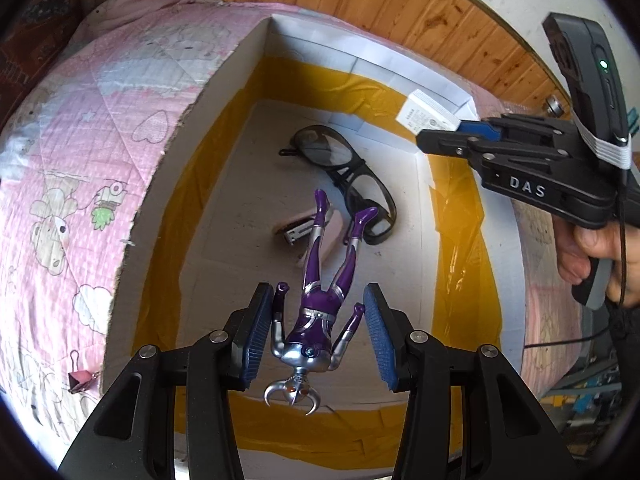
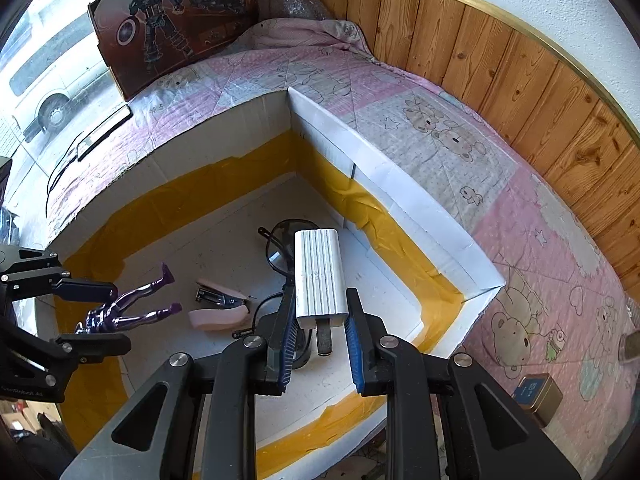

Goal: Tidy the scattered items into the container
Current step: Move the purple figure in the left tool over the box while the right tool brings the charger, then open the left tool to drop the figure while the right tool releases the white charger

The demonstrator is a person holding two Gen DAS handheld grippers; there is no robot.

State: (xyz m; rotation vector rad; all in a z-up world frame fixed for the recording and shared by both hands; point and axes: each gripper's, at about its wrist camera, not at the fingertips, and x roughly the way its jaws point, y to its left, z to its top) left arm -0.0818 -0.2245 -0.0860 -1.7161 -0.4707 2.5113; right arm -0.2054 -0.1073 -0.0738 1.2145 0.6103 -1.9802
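Observation:
A white box (image 1: 248, 48) (image 2: 400, 184) with yellow tape inside sits on a pink quilt. My left gripper (image 1: 316, 340) is open above the box; a purple and silver toy figure (image 1: 320, 300) (image 2: 132, 308) is between its pads, apart from both. My right gripper (image 2: 320, 328) is shut on a white ribbed charger plug (image 2: 318, 276) (image 1: 428, 114) over the box's right side. Black glasses (image 1: 344, 184) (image 2: 280, 240) and a pink stapler (image 1: 316, 236) (image 2: 220, 300) lie on the box floor.
A pink binder clip (image 1: 80, 380) lies on the quilt left of the box. A small blue and gold tin (image 2: 538, 394) sits on the quilt at right. A toy carton (image 2: 172, 20) stands at the back. Wooden wall panelling (image 2: 520, 80) runs behind.

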